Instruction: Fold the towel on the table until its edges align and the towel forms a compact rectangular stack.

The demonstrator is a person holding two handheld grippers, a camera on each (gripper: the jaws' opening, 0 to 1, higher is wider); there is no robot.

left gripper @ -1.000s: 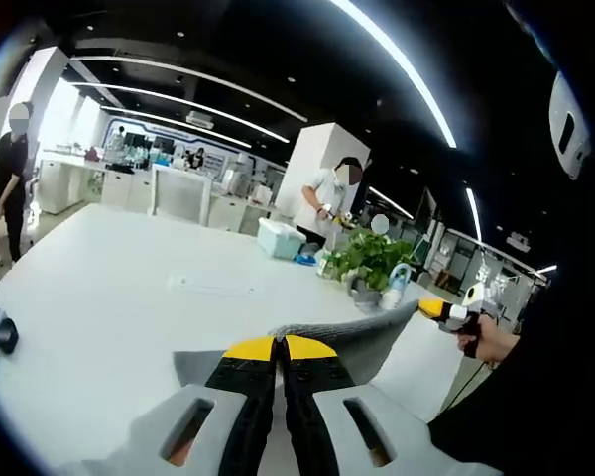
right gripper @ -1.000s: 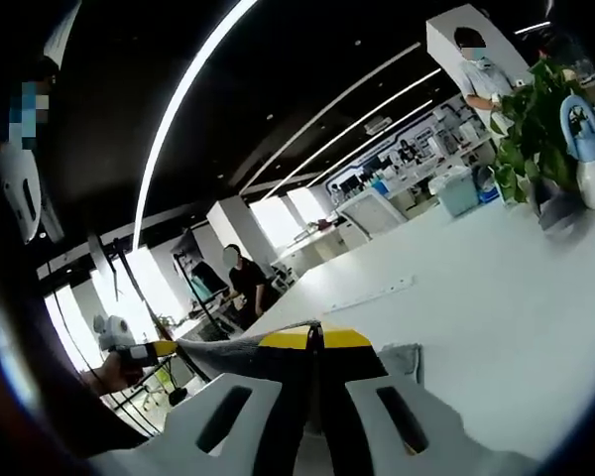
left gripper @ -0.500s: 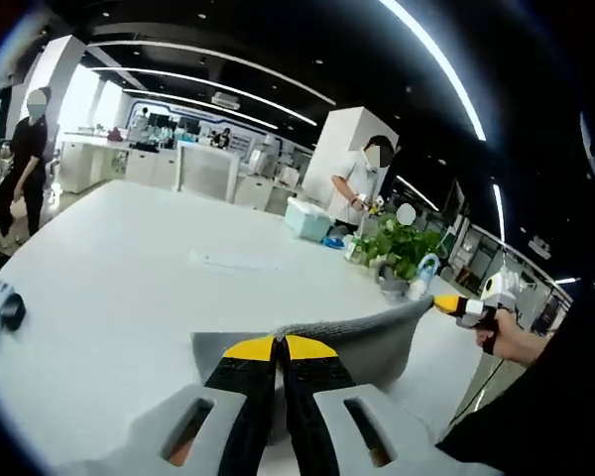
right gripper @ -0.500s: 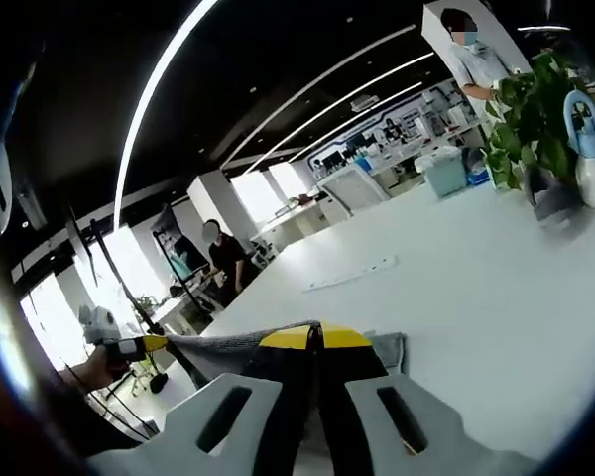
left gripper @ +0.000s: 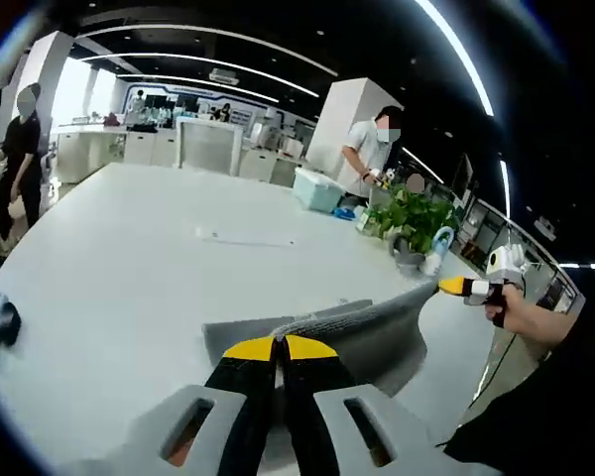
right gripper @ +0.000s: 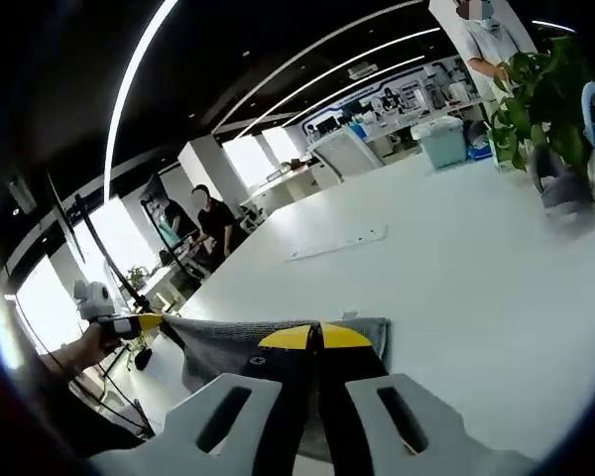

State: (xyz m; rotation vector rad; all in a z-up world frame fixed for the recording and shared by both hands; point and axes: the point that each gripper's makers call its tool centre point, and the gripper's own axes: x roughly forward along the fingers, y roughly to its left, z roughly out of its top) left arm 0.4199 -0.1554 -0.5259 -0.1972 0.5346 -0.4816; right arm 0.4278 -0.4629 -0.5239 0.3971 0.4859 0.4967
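At far left of the left gripper view, small dark object point(left gripper: 7, 322) lying on white table point(left gripper: 129, 258), well apart from everything else. Further right, thin flat strip point(left gripper: 246, 240) mid-table. Low in the middle, left gripper point(left gripper: 279, 348), jaws clenched on near corner of grey towel point(left gripper: 362, 332); cloth lifted off the surface along its held edge, sagging between the two grips, lower part draped toward the tabletop. Behind, teal box point(left gripper: 317, 188), potted plant point(left gripper: 415, 220) and spray bottle point(left gripper: 438, 250) standing near the far edge. At right, right gripper point(left gripper: 456, 287) in a hand, pinching the other corner, yellow tips closed on the cloth.

Seen from the right gripper view: left gripper point(right gripper: 144, 321) at far left, towel point(right gripper: 243, 342) stretched across to the right gripper point(right gripper: 315, 338), jaws shut on its corner.

Soft, light, limp; likely to droop and wrinkle unless kept taut. Best held at corners, as now; no fragility, little slip on knitted weave.
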